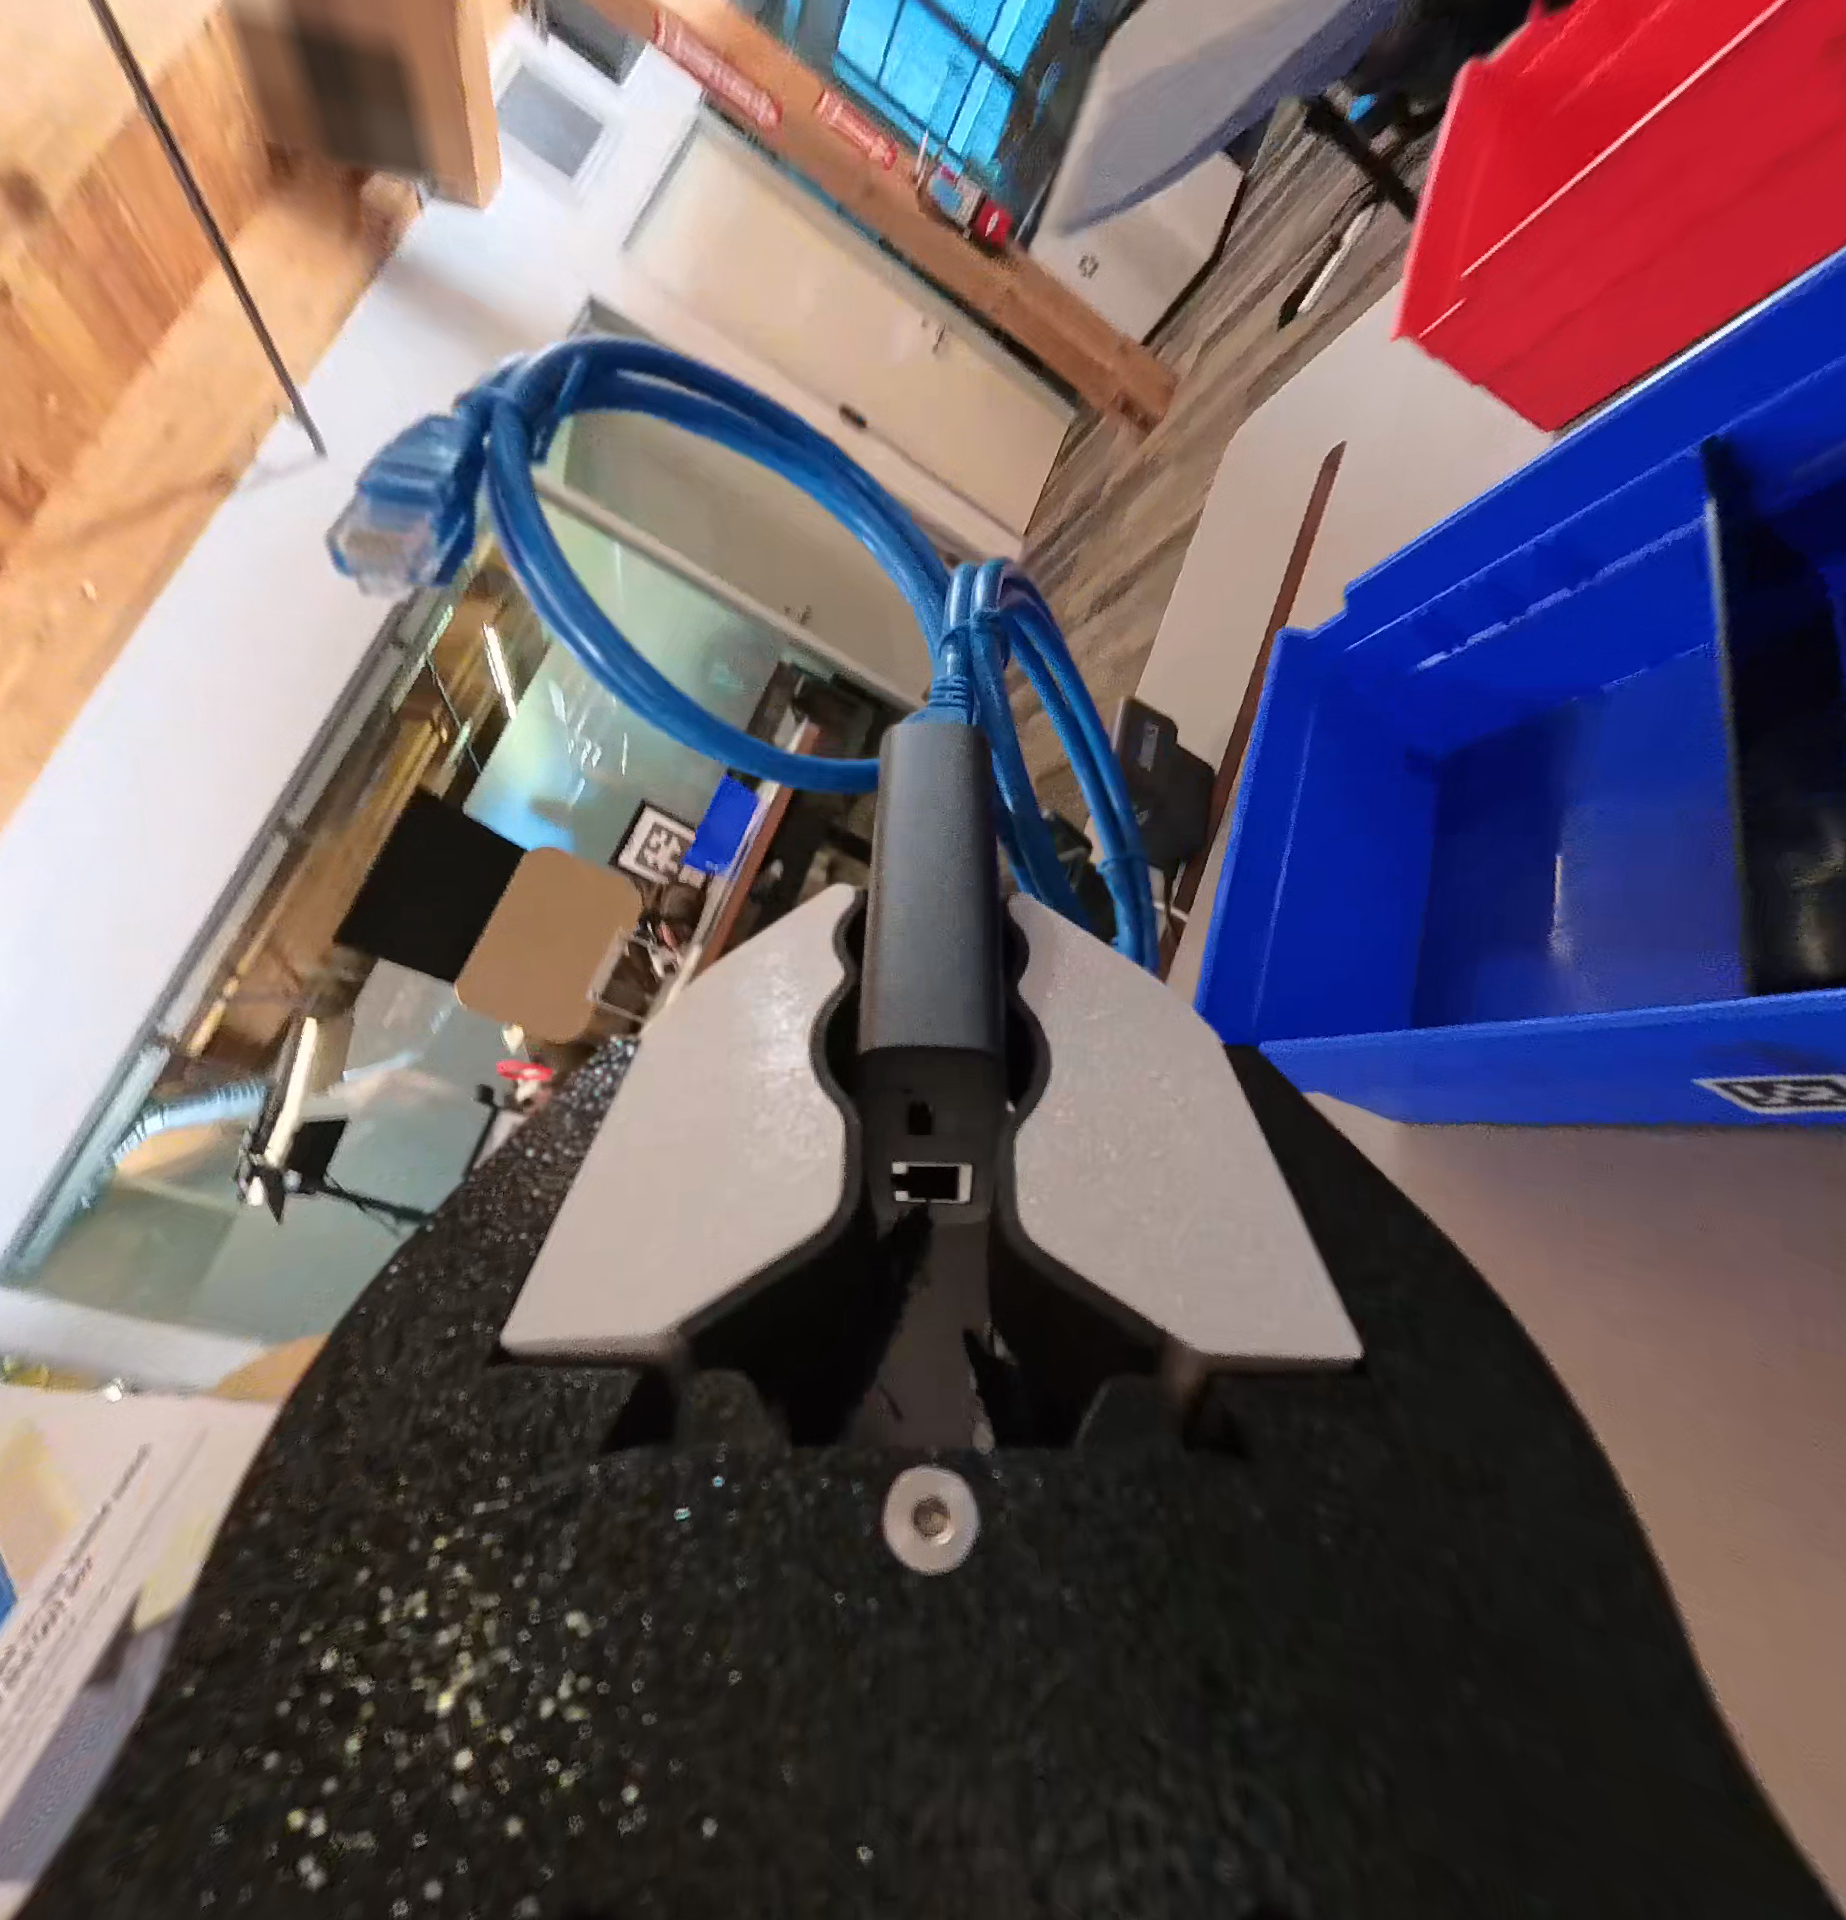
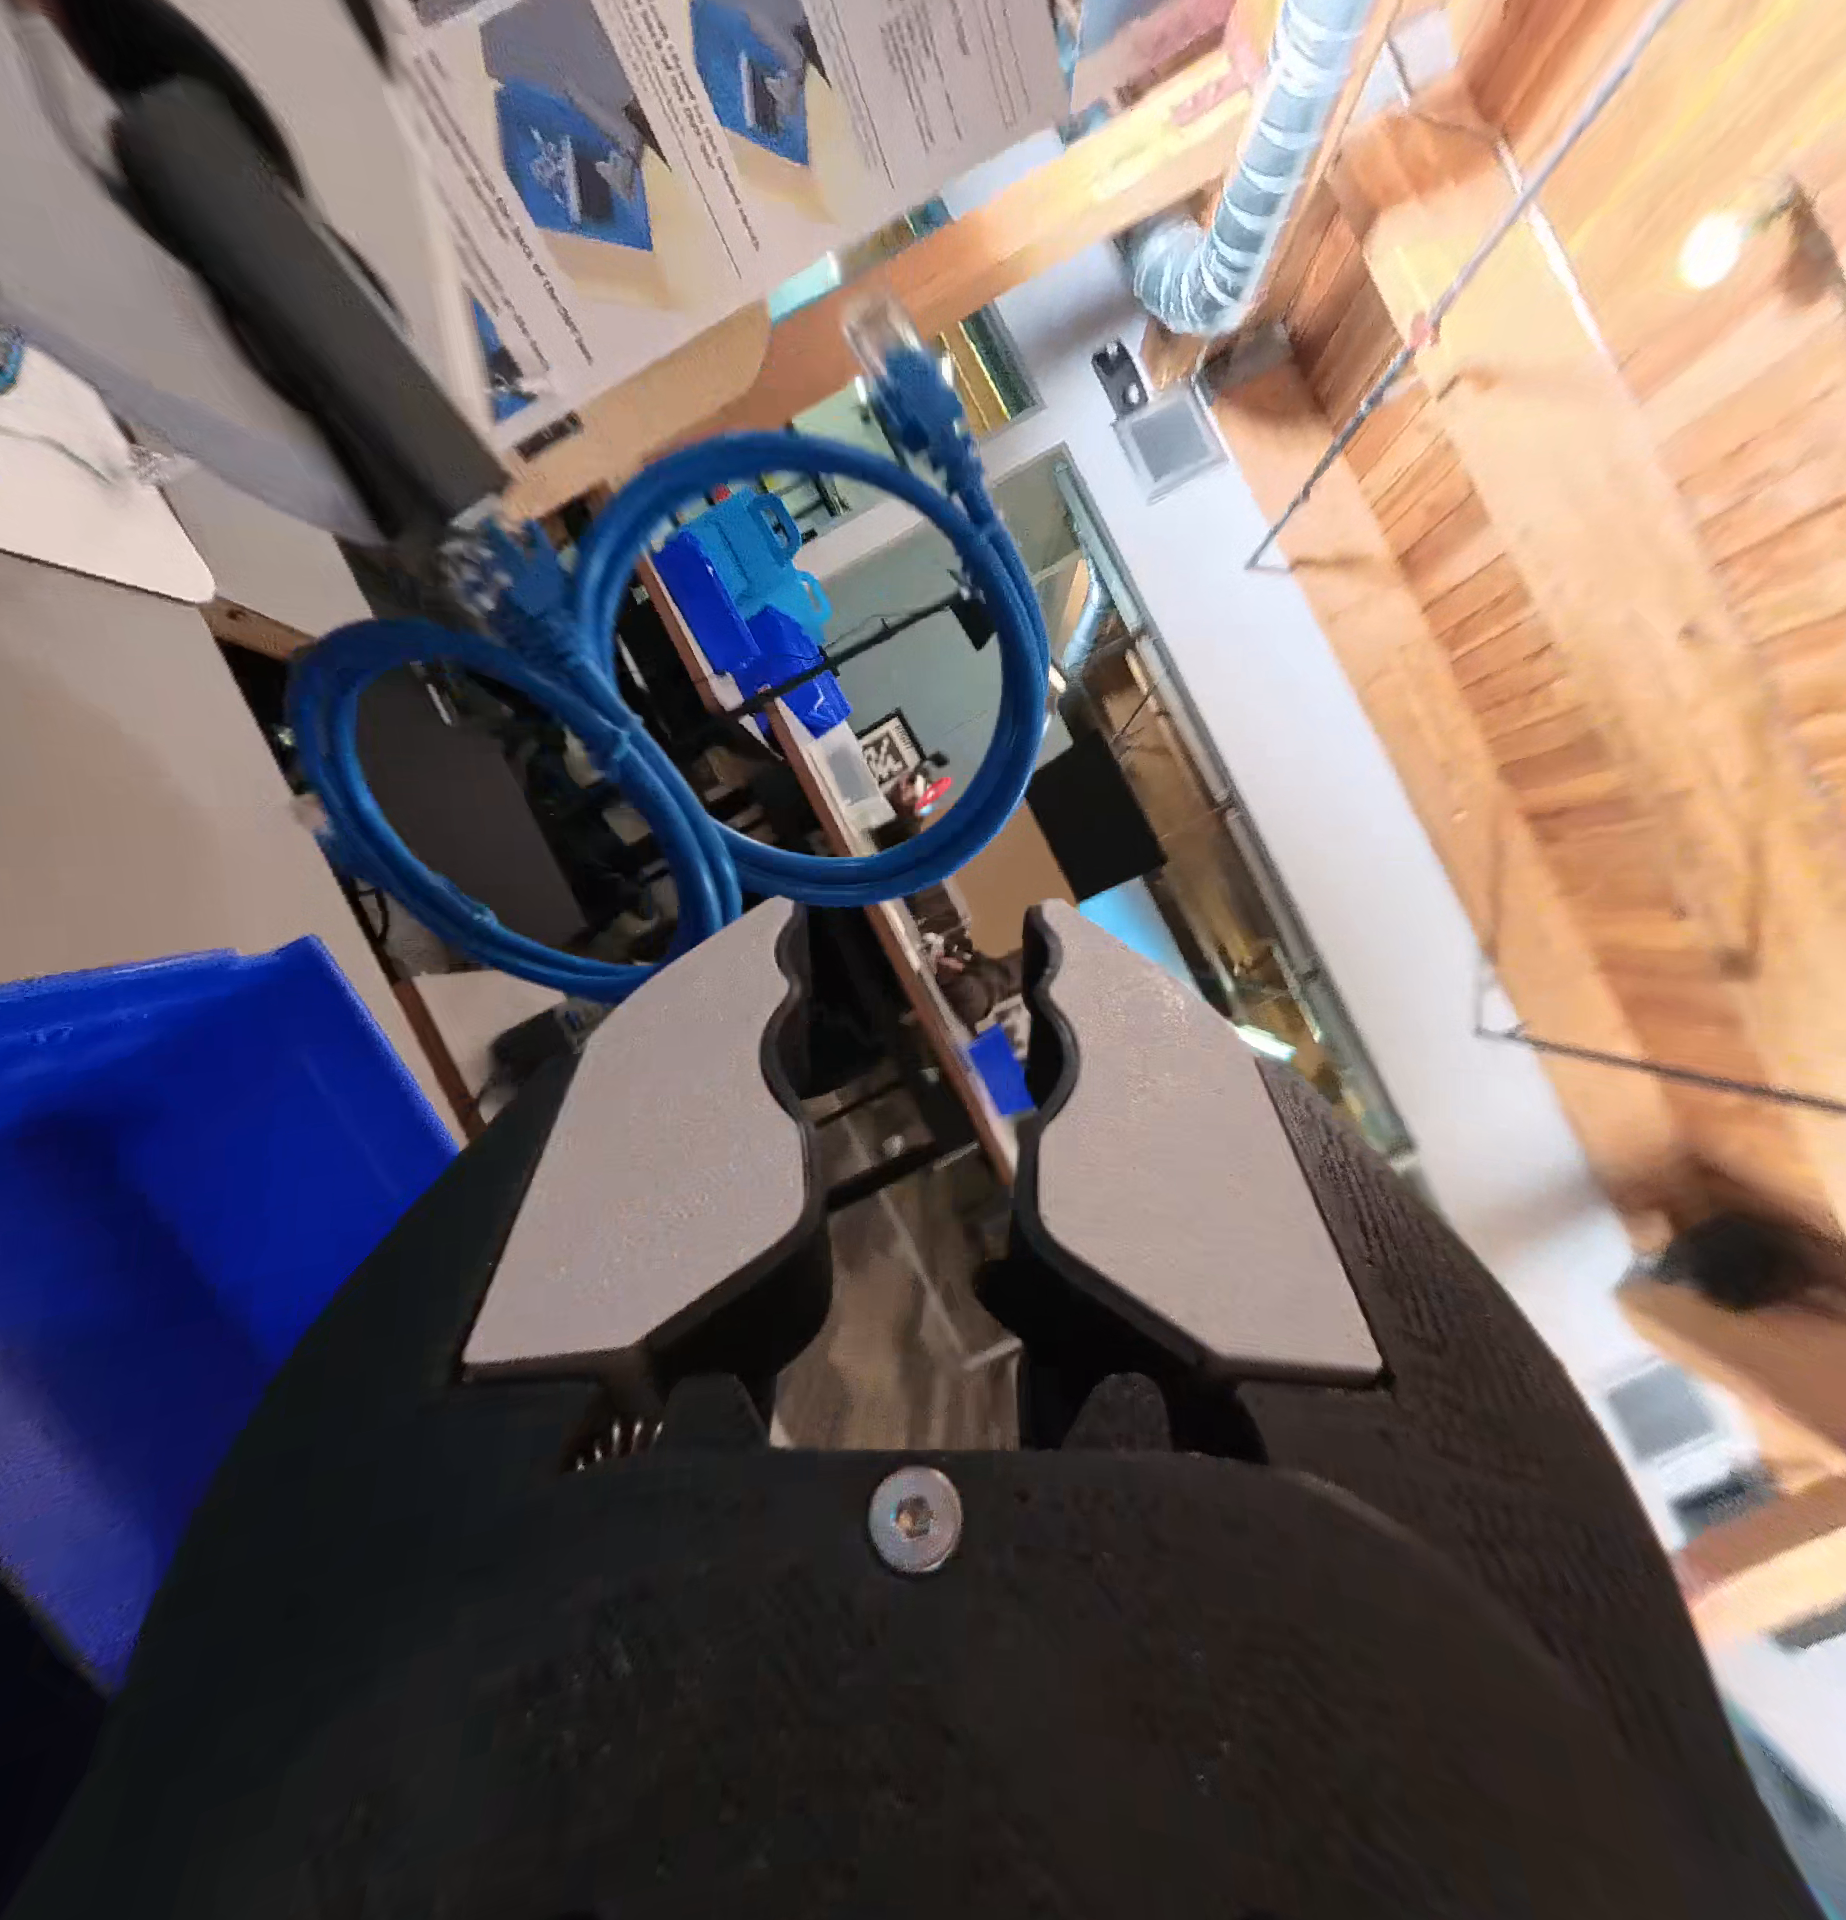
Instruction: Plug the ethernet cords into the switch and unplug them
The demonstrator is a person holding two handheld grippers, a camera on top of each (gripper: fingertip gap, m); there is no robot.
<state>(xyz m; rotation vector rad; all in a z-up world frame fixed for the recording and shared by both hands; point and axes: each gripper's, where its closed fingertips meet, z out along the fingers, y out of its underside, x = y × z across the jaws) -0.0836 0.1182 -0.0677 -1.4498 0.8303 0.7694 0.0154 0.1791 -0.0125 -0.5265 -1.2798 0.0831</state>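
A: What does the left tool have?

B: It is clenched on a black adapter body, a slim dark block with a small port facing the camera. A blue network cable runs out of its far end, coiled and tied into loops, with a clear-tipped plug hanging free at the upper left.

A: Is it resting on anything?

B: Not that I can see. The adapter and cable are lifted in the air, the room behind them tilted and blurred. A blue bin sits just to the right on the pale worktop, and a red bin lies beyond it.

A: And the right tool?

B: Released. Its two grey fingers stand apart with nothing between them. Just ahead of it hangs the same blue cable, seen as a figure of two loops, close to the fingertips but apart from them as far as I can tell. A blue bin is at its lower left.

A: So how far along?

B: One item is grasped and raised by the left; the right has hold of nothing.
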